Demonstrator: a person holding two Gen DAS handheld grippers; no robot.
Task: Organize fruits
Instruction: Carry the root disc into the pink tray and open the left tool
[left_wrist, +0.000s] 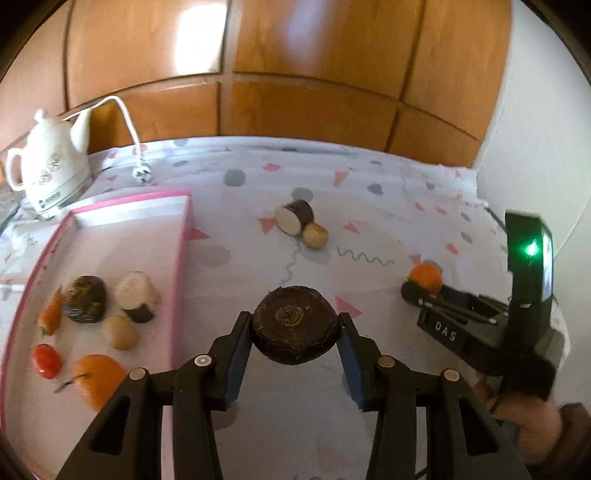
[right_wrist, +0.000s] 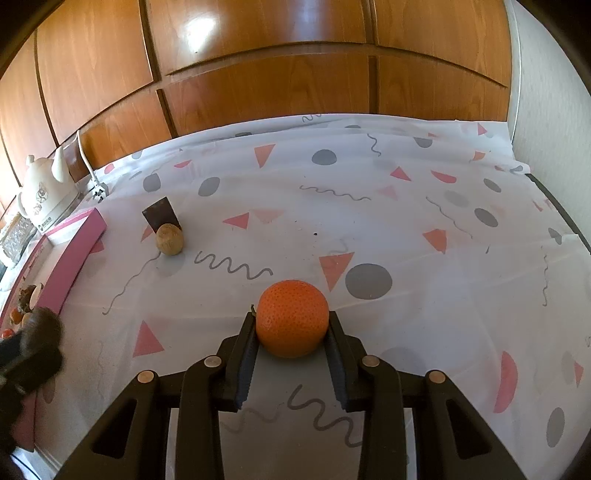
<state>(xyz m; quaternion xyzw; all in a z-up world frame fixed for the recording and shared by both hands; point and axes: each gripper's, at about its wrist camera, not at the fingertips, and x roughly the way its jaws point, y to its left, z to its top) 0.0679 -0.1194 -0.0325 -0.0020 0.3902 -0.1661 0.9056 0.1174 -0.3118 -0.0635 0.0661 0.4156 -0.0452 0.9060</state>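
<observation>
The left tongs (left_wrist: 295, 328) clamp a dark round fruit (left_wrist: 294, 325), lifted for the pink tray (left_wrist: 181, 258). The right tongs (right_wrist: 291, 328) pinch an orange (right_wrist: 291, 323) on the worktop (right_wrist: 406, 221), likely traybound too.

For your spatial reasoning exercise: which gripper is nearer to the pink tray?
Left. The left gripper, holding a dark round fruit, sits just beside the pink tray; the right gripper, gripping the orange, is farther away.

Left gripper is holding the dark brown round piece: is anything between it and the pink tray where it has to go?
Only the tray's own raised pink wall lies between the dark brown round piece, clamped in the left gripper, and the pink tray. The cloth between is bare. The tray's far half is free; the other pieces crowd its near end.
</observation>
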